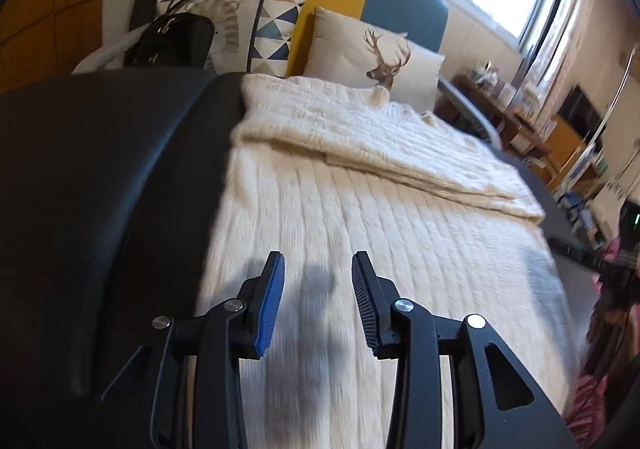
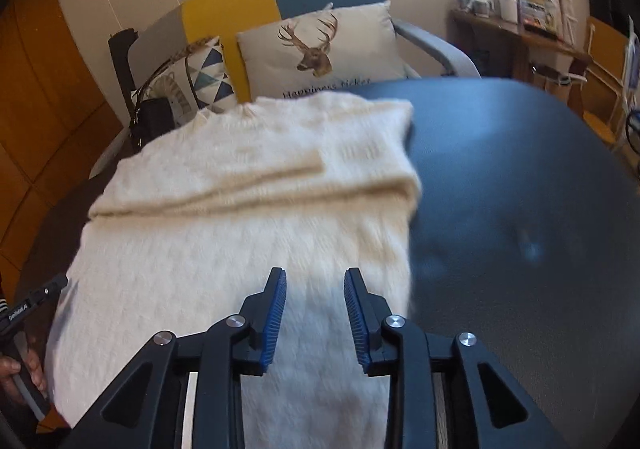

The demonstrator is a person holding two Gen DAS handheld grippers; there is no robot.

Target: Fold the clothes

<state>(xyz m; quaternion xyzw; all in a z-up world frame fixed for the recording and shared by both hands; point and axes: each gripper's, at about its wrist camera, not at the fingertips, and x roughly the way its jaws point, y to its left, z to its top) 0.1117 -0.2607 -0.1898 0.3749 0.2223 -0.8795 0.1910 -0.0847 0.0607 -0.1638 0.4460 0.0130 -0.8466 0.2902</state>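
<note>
On the dark table (image 2: 520, 169) | cream knit sweater (image 1: 360, 209) lay flat, sleeves folded across, reaching the far edge | left gripper (image 1: 318, 273) parted, empty above it | right gripper (image 2: 316, 285) parted, empty too

I see a dark, smooth table (image 2: 520, 177) with a rounded edge carrying everything here. A cream knit sweater (image 1: 360, 209) lies flat on it, directly under and ahead of my left tool (image 1: 318, 297). Its far part is folded over in a thick band across the body. Under my right tool (image 2: 316, 309) the sweater's edge ends, and bare table stretches away to that tool's right.
</note>
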